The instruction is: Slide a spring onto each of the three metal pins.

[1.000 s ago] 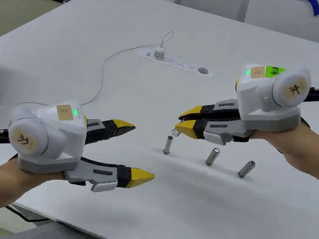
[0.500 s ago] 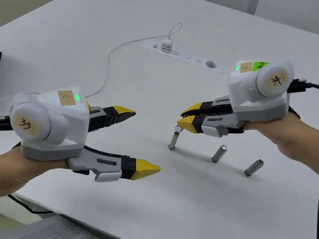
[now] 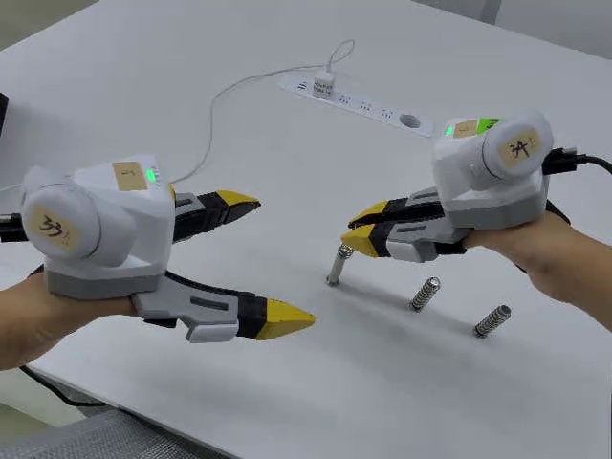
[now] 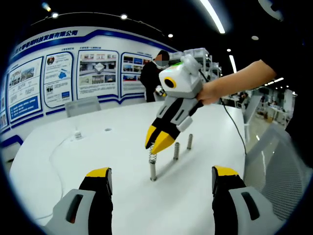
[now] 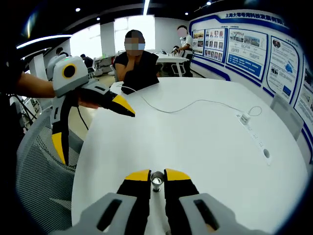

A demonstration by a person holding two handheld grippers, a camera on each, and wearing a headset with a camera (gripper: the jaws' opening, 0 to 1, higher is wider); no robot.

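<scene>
White table [image 3: 143, 86], spring [image 3: 343, 251] on leaning pin [image 3: 334, 272], nipped in closed right hand-held gripper [image 3: 345, 230].

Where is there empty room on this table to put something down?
Biggest bare patch: far left of the table, beyond the white cable. Another lies in front of the three pins, toward the near edge. Crowded: around the pins, where the right hand-held gripper grips a spring.

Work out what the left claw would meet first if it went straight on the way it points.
Most likely the pin, standing nearly dead ahead of the left claw, with the right claw shut on a spring at its top. Nothing seems to lie between.
</scene>
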